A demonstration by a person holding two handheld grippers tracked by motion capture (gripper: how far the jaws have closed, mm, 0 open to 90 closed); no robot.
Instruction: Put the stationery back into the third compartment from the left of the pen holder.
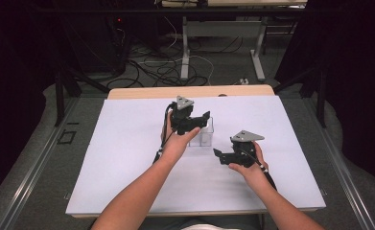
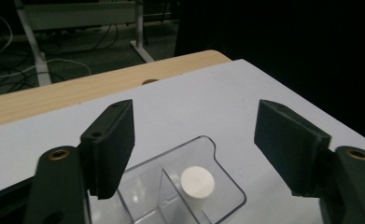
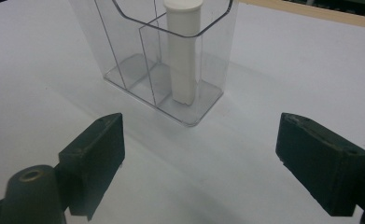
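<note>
1. Cylinder [image 3: 184, 51]: white, smooth and stiff, it stands upright in one end compartment of a clear plastic organizer [image 3: 124, 56]. It looks light, likely hollow plastic, and its rounded side may slip between flat pads.
2. Organizer: thin, see-through walls with inner dividers. It sits on the white sheet [image 1: 127, 143] that covers the table [image 1: 142, 92], about midway between the left and right edges and somewhat nearer the far edge. I judge it light and easy to tip or slide if the cylinder drags on a wall.
3. Hold: the best place seems to be the cylinder's top, which rises to about the rim of the organizer [image 2: 217, 154]; the walls close off its lower part. A straight upward pull should spare the brittle-looking walls.
4. Left gripper [image 1: 194, 123]: it hangs just above the organizer on its left side, tilted forward and down, the hand wrapped around it from behind. The left gripper view looks down on the cylinder's flat top [image 2: 197, 182]. Its jaws stand wide apart with nothing between them.
5. Right gripper [image 1: 219, 154]: it hovers low over the sheet, near the organizer on the side toward the near edge, pointing left toward it. Its jaws are also spread wide and grip nothing.
</note>
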